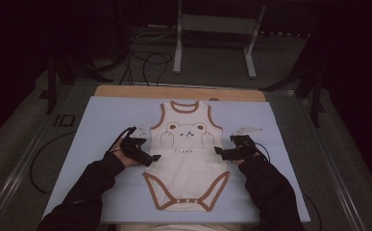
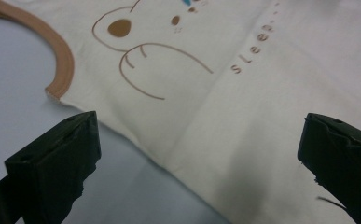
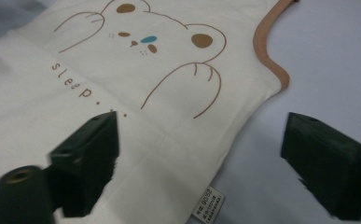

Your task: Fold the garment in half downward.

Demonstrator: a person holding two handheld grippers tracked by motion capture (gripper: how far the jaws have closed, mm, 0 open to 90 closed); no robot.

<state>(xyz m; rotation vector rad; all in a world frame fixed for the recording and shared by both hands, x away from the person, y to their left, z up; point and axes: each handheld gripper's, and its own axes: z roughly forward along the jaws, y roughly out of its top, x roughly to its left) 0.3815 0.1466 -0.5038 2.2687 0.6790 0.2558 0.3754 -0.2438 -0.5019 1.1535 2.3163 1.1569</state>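
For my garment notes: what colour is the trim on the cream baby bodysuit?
Light brown trim edges the cream baby bodysuit; clearest in the right gripper view.

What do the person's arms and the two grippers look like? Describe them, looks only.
Both forearms wear dark long sleeves. The left gripper and right gripper are black, each with two blocky, squared jaws. A thin black cable loops from the left gripper, and a pale three-cornered plate sits by the right.

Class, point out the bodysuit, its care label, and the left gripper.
bodysuit [image 1: 187,163], high view, plain belly panel.
care label [image 3: 211,201], right gripper view, tag's printed face.
left gripper [image 1: 152,159], high view, between its fingers.
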